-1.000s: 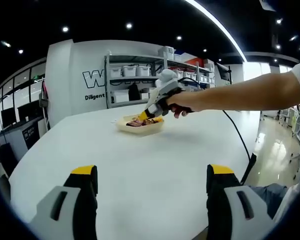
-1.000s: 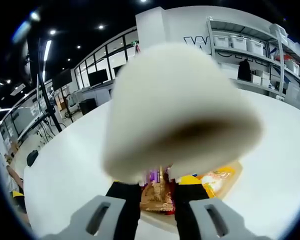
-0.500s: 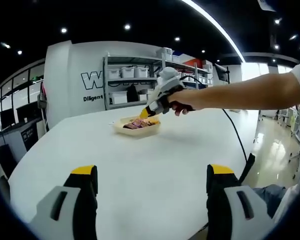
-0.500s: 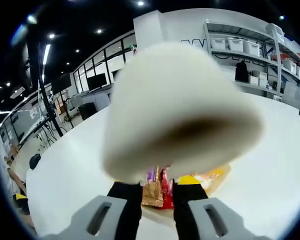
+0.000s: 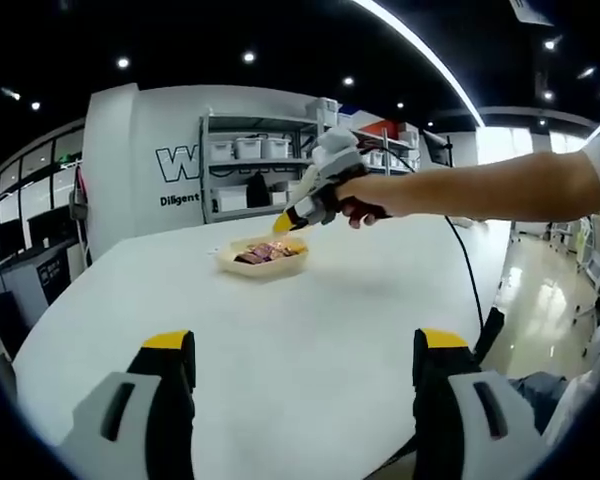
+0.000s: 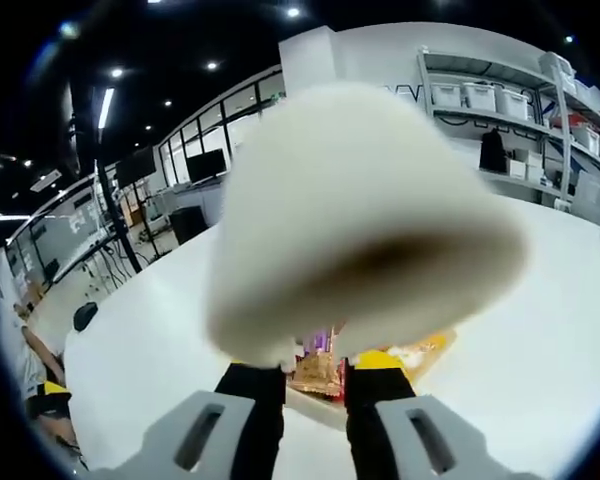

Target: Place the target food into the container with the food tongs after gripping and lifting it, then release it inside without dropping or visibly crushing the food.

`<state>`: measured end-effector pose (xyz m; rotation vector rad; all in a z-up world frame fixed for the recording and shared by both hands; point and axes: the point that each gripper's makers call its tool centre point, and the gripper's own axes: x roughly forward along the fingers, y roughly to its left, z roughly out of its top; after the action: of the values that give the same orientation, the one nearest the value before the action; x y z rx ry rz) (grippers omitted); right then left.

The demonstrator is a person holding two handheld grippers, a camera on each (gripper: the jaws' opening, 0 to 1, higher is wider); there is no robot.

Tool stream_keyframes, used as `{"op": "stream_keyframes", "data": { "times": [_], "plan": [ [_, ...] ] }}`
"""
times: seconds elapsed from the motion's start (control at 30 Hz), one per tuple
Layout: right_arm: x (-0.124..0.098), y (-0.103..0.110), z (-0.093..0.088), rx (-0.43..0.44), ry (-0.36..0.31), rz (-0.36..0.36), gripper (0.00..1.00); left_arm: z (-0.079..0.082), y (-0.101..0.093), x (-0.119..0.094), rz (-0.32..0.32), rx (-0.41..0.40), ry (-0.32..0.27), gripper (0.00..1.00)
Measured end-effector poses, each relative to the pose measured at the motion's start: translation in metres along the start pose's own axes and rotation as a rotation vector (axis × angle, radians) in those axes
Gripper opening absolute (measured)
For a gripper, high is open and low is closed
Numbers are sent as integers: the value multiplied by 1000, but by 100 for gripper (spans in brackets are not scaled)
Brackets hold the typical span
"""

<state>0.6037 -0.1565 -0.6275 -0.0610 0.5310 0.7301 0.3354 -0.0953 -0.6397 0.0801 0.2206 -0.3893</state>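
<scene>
My left gripper (image 5: 292, 375) hangs low over the near part of the white table (image 5: 310, 310), its 2 yellow-tipped jaws spread wide with only bare tabletop between them.

Across the table, in the left gripper view, my right gripper (image 5: 300, 210) is held out at the end of my bare forearm (image 5: 500, 188), angled down toward a shallow cream tray (image 5: 261, 257) that sits well apart from the left gripper. Its yellow tips hover just above the far edge of the tray, apart from the food inside. The tray holds a small heap of brownish and reddish pieces (image 5: 265, 252); I cannot tell what each piece is from here. A black cable (image 5: 470, 275) trails from my right hand across the table edge.

In the right gripper view, a large, blurred cream-white object (image 6: 365, 225) sits very close to the lens and covers most of the middle; I cannot say what it is. Below it, the right gripper (image 6: 314, 385) shows its 2 black jaws standing close together with a narrow gap, but what lies at their tips is hidden, so I cannot tell whether they grip anything. Through that gap I see the tray's contents: packaged snacks (image 6: 316, 368) and a yellow-orange piece (image 6: 400, 360) beside them.

Behind the table stand metal shelves with white bins (image 5: 250, 150) against a wall.
</scene>
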Motion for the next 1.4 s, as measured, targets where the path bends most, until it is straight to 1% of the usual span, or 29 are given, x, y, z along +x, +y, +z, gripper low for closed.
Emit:
{"op": "stream_keyframes", "data": {
  "times": [0.17,0.5,0.53,0.57,0.63,0.8,0.97,1.03,1.2,1.4],
  "plan": [
    [-9,3,-1,-15,-1,6,16,1,-4,-1,-3,2,-3,89],
    [-31,8,-9,-25,-10,30,17,1,-12,-2,-12,2,-2,89],
    [-34,9,-11,-32,-9,33,17,1,-13,-1,-14,2,-2,89],
    [-40,11,-19,-51,-3,35,17,2,-14,-1,-15,2,-4,89],
    [-42,11,-21,-60,-4,34,17,2,-19,2,-25,2,-5,89],
    [-44,9,-33,-51,5,40,17,0,-26,6,-36,7,2,89],
    [-47,13,-47,-44,15,54,17,-2,-28,8,-44,1,8,89],
    [-49,14,-52,-93,22,41,17,-3,-29,9,-48,-6,9,89],
    [-52,16,-58,-127,28,40,18,-4,-32,13,-57,-15,8,89],
    [-61,28,-70,-162,21,56,18,-5,-36,15,-71,-27,7,89]
  ]
}}
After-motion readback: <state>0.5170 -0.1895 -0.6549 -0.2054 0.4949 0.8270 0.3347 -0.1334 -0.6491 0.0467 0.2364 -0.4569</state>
